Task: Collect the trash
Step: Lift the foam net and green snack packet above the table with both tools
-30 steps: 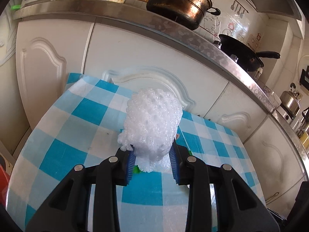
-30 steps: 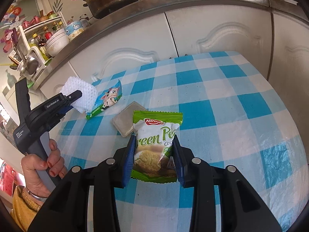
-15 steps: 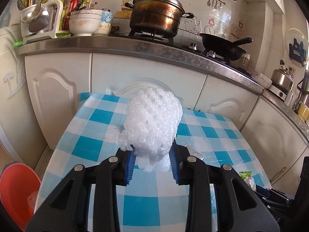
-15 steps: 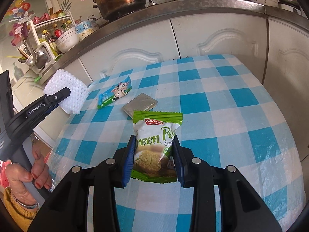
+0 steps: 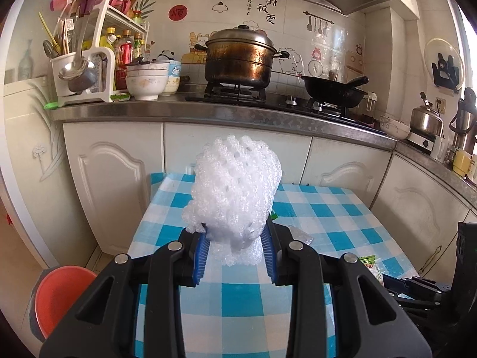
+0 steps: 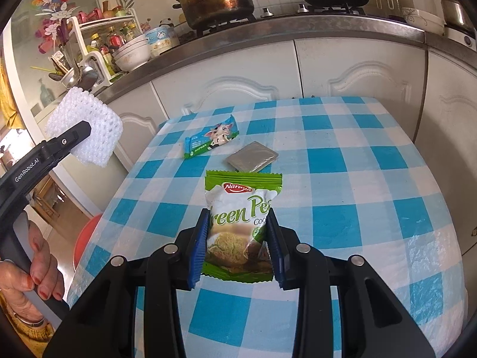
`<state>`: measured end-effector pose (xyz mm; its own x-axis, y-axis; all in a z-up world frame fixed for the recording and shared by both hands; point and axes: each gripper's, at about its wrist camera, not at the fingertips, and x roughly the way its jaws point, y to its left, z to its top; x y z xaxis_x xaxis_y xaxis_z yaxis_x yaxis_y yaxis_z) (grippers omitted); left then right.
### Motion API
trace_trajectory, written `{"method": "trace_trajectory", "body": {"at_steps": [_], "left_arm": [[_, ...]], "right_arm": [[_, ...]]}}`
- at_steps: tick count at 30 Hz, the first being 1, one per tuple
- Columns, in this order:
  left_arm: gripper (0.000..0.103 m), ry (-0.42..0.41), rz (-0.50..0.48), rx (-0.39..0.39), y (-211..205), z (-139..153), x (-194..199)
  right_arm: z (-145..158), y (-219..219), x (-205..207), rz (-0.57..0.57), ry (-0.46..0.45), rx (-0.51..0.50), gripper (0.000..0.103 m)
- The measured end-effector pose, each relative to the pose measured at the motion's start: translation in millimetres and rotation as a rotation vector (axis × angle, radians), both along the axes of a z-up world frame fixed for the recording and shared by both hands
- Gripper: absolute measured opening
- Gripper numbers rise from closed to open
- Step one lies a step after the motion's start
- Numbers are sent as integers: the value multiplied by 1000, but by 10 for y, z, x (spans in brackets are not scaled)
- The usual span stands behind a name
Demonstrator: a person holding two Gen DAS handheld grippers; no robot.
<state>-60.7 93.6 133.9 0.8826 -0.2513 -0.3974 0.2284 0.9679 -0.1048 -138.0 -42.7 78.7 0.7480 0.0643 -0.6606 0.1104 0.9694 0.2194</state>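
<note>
Sticking up from left gripper (image 5: 235,256), foam net (image 5: 235,191), clamped between pads

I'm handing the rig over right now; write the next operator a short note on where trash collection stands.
Left claw: shut on the white foam net, held off the table's left side, near the red bin on the floor.
Right claw: shut on the green pea cookie packet, above the checked table.
Done: two pieces picked up, neither binned yet.
Left: drop both, then collect the cow-print wrapper and the grey sachet from the table.
</note>
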Motion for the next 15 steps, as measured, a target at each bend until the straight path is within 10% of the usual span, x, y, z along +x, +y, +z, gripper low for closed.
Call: {"method": "trace_trajectory", "body": {"at_steps": [15], "left_arm": [[33, 6, 99, 16, 621, -85, -316]], "right_arm": [[164, 607, 49, 115, -8, -39, 38]]}}
